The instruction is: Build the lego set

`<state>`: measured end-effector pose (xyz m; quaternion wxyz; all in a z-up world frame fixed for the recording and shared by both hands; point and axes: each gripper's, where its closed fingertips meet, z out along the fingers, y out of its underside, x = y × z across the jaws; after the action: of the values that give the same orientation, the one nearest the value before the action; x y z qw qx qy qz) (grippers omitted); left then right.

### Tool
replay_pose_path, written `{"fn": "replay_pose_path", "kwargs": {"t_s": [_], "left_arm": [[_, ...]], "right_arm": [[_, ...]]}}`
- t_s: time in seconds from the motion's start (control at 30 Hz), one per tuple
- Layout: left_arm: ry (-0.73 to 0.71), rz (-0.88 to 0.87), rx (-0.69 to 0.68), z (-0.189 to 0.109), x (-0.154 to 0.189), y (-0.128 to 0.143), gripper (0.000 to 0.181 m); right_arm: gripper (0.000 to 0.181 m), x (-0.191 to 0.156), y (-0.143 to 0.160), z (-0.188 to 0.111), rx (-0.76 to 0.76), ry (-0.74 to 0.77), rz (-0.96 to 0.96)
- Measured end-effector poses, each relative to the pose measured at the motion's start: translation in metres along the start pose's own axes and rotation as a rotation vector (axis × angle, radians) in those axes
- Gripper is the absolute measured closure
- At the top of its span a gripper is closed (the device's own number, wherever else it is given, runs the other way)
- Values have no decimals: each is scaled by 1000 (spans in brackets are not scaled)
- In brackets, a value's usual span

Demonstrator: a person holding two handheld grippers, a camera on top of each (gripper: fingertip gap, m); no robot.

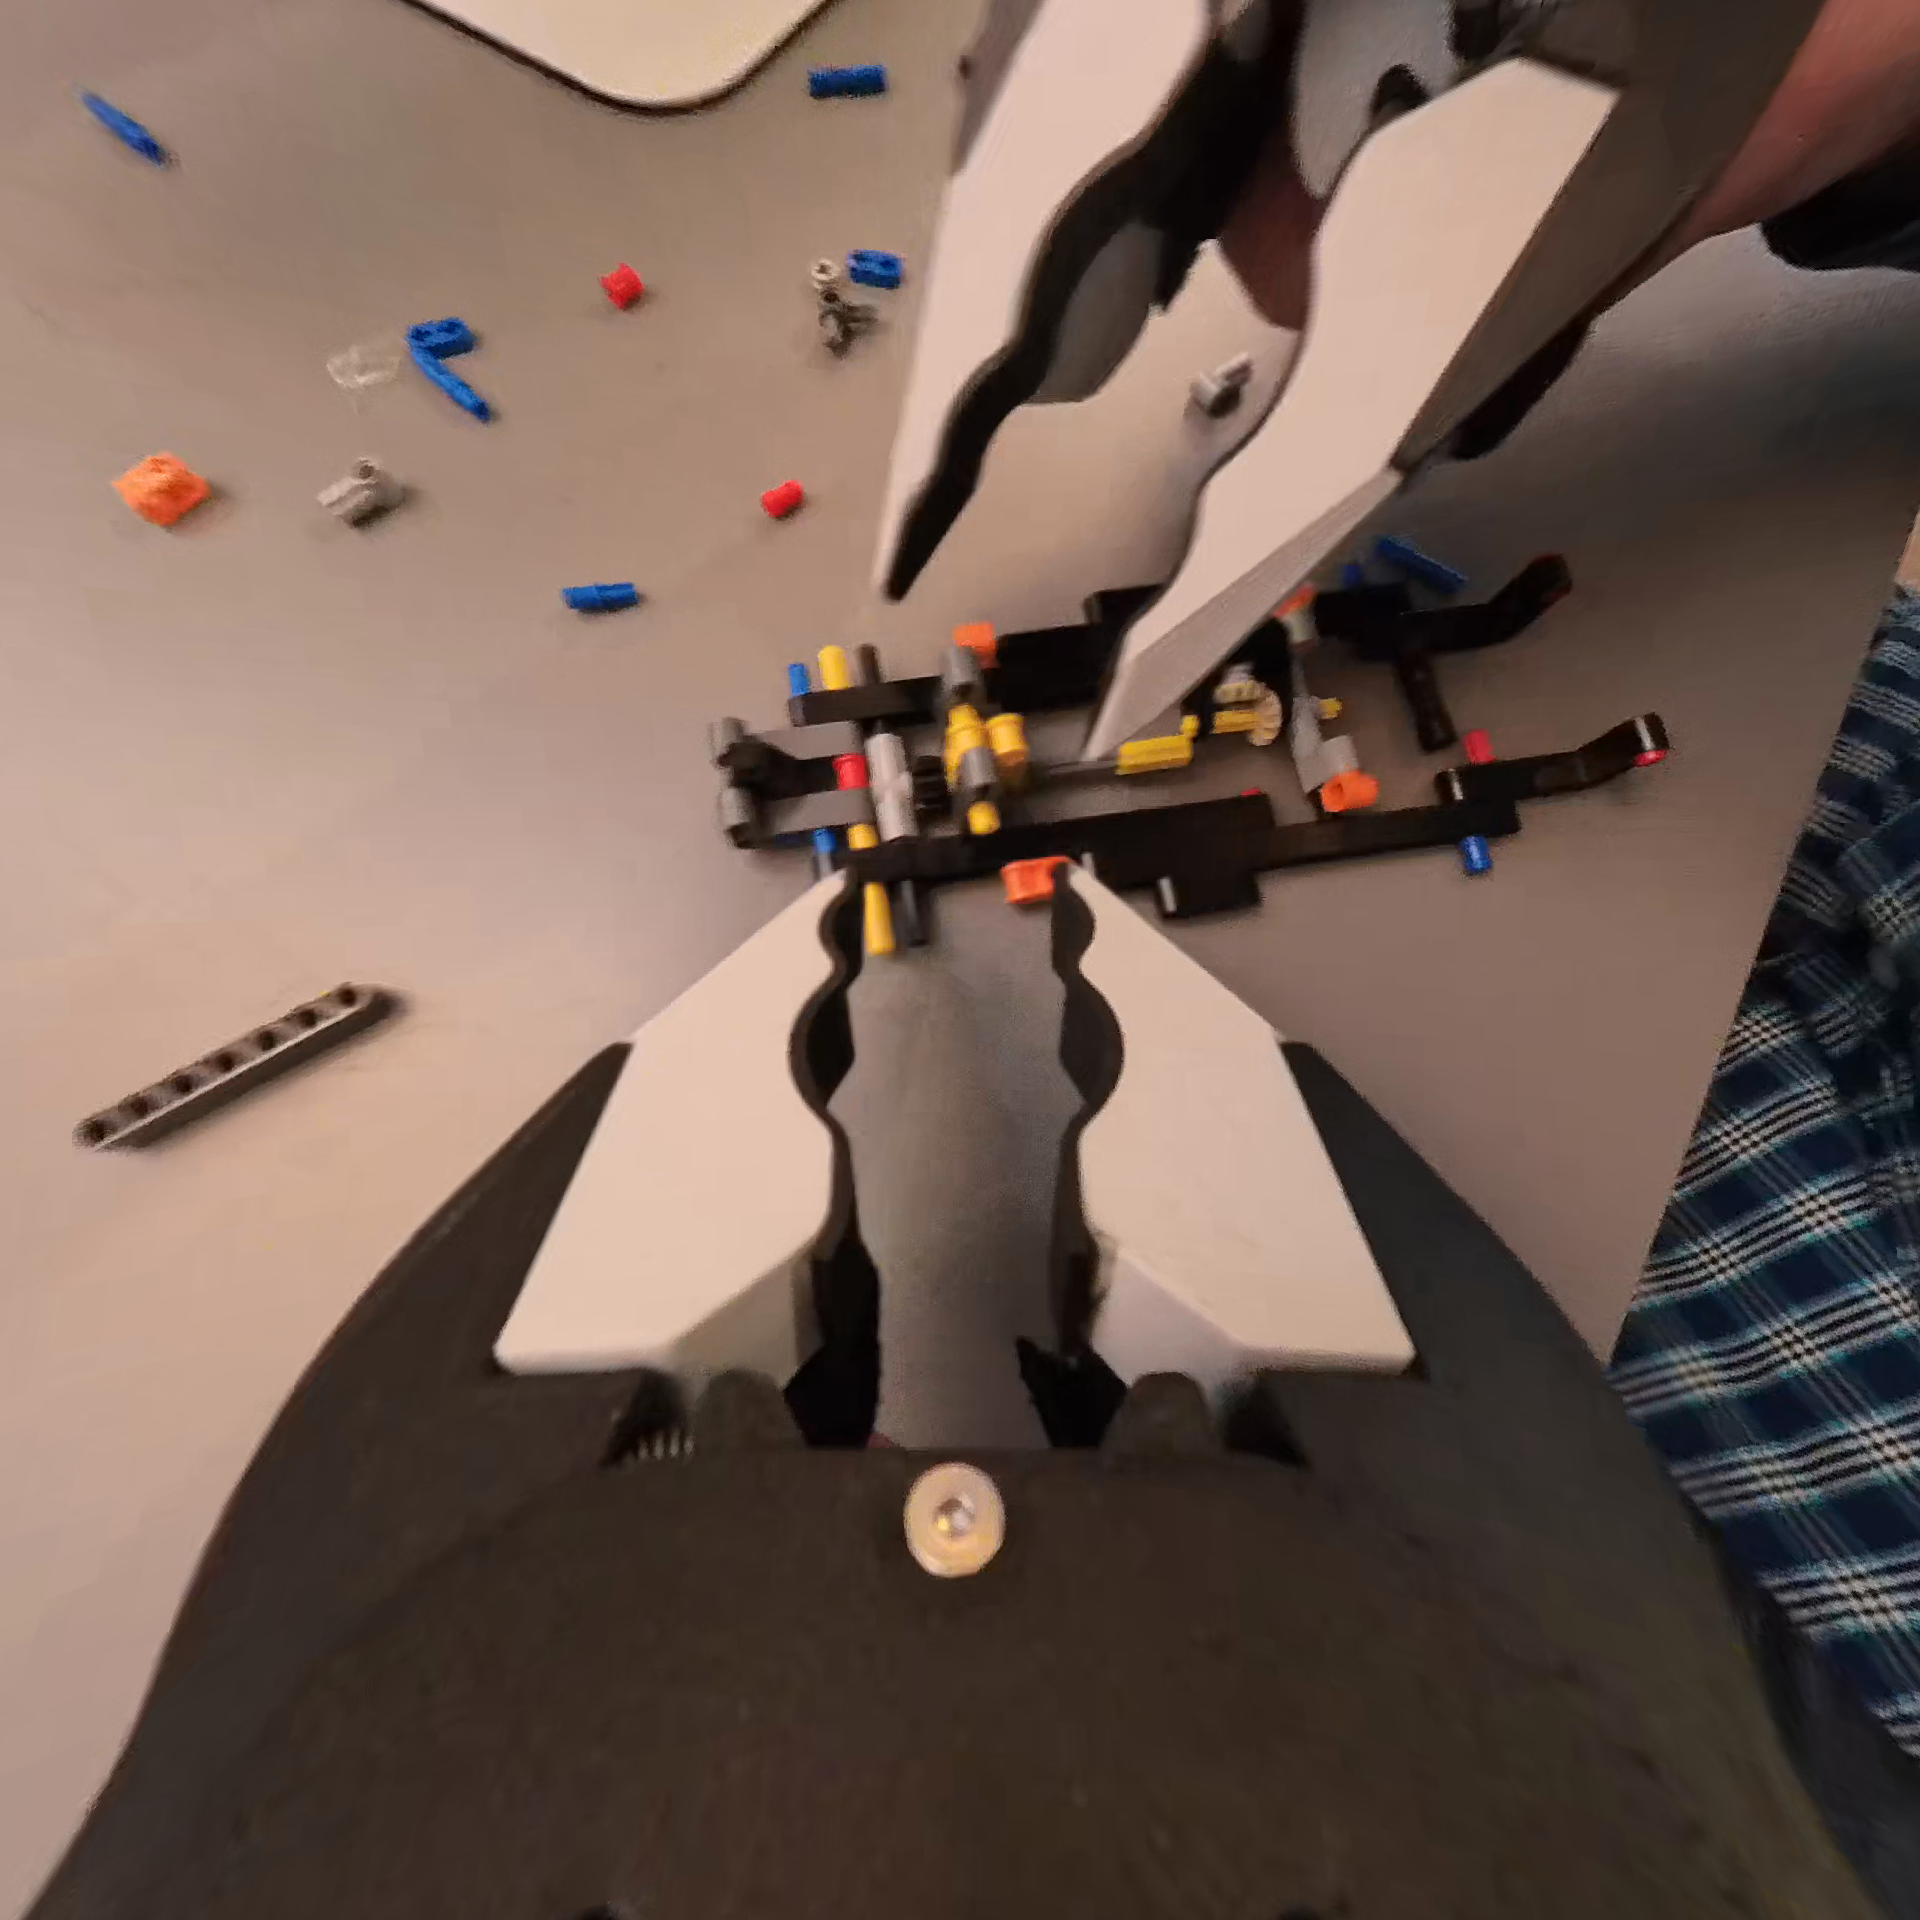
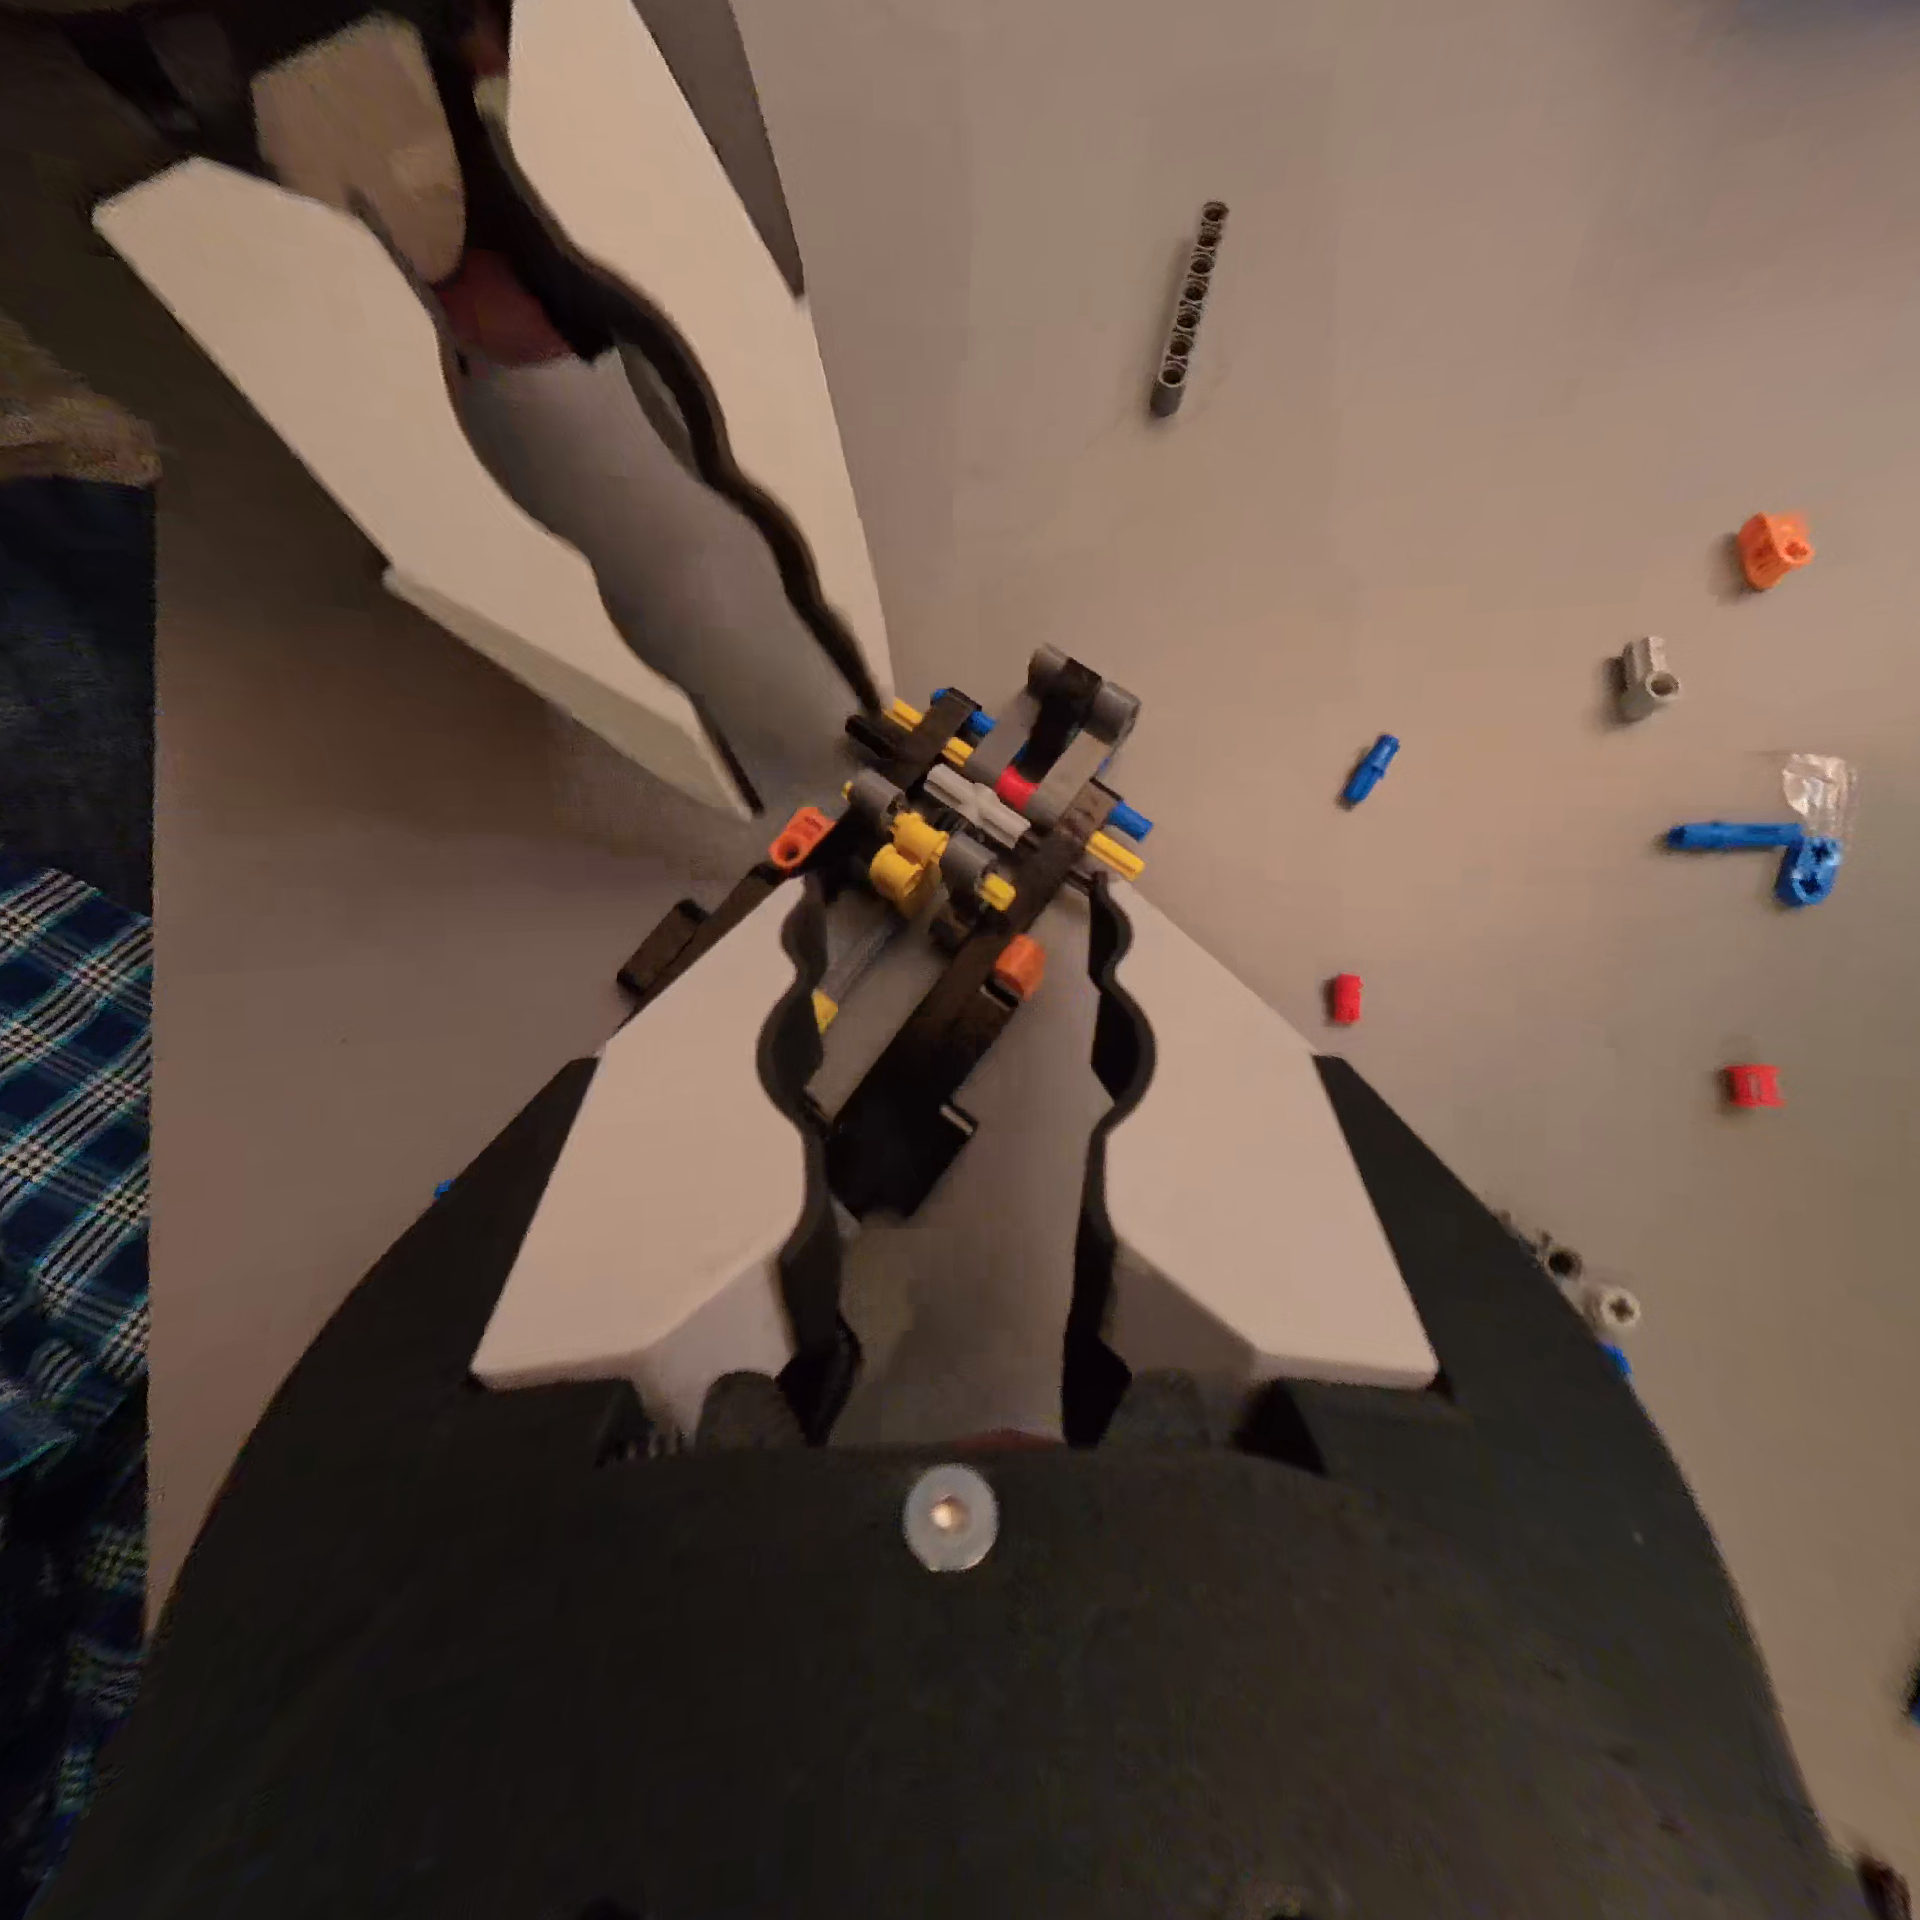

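The left hand-held gripper (image 1: 956,883) is seen spread apart, its white fingers (image 1: 727,1091) reaching the near edge of the lego assembly (image 1: 1091,769), with a yellow pin and an orange connector of that edge lying in the gap between the tips; whether the tips touch the black beam cannot be told. The right hand-held gripper (image 2: 951,894) is likewise held released, its fingertips straddling one end of the assembly (image 2: 966,831), so that a black beam of the model runs back between the fingers without being pinched. In the left wrist view the right hand-held gripper (image 1: 987,665) is shown coming down from above, one tip resting among the yellow parts at the middle of the model. The assembly is laid flat on the grey desk (image 1: 312,779), near the desk edge where plaid cloth (image 1: 1797,1143) is seen. Open desk surface is left on the far side, where loose pieces are scattered well apart: a grey beam with holes (image 1: 234,1065), an orange piece (image 1: 159,488), red bushes (image 1: 621,285), blue pins (image 1: 600,596) and a small grey connector (image 1: 358,491). A pale sheet's rounded corner (image 1: 644,42) is visible at the far edge.
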<state>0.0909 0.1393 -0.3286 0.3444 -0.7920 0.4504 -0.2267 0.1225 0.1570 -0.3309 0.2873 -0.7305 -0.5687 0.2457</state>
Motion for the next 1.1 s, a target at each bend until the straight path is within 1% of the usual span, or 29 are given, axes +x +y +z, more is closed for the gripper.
{"fn": "replay_pose_path", "kwargs": {"t_s": [0.03, 0.1, 0.13, 0.2, 0.23, 0.27, 0.37, 0.4, 0.47, 0.53, 0.67, 0.8, 0.83, 0.87, 0.93, 1.0, 1.07, 1.1], "left_arm": [[-11, 4, 13, -5, -5, -1, 139], [-46, 32, 11, -11, -16, -1, 126], [-61, 59, 5, -11, -20, -1, 116], [-90, 137, -18, -6, -25, -2, 96], [-103, 166, -38, -2, -27, -2, 84], [-103, 191, -59, 3, -27, 0, 74], [-83, 248, -114, 17, -24, 10, 71], [-59, 237, -97, 20, -20, 8, 73], [-46, 222, -86, 24, -19, 7, 73], [-31, 210, -83, 26, -15, 6, 72], [-29, 204, -96, 26, -13, 8, 72], [-40, 169, -127, 21, -10, 14, 73], [-42, 158, -135, 19, -9, 16, 74], [-40, 160, -140, 17, -6, 18, 73], [-42, 172, -151, 12, -6, 21, 72], [-36, 208, -152, 7, -9, 19, 72], [14, 267, -143, 4, -10, 13, 78], [35, 300, -170, 5, -13, 14, 78]], "right_arm": [[132, 1, 1, -5, 9, 2, 16], [128, 2, 7, -11, 5, 0, 57], [123, 2, 10, -12, 0, -4, 80], [120, 1, 17, -9, -24, -14, 106], [122, 1, 20, -7, -36, -6, 111], [127, 2, 23, -4, -41, -4, 117], [144, 0, 24, 0, -24, -40, 143], [146, 1, 25, 1, -26, -40, 141], [156, 0, 24, 2, -26, -61, 141], [160, -1, 23, 4, -24, -71, 134], [163, -2, 21, 7, -37, -95, 95], [163, -7, 17, 10, -52, -136, 43], [161, -8, 15, 10, -49, -146, 49], [148, -10, 13, 8, -40, -155, 64], [129, -12, 12, 2, -35, -149, 86], [105, -16, 15, 0, -60, -123, 96], [102, -27, 19, 2, -92, -104, 76], [98, -31, 21, 5, -116, -85, 69]]}}
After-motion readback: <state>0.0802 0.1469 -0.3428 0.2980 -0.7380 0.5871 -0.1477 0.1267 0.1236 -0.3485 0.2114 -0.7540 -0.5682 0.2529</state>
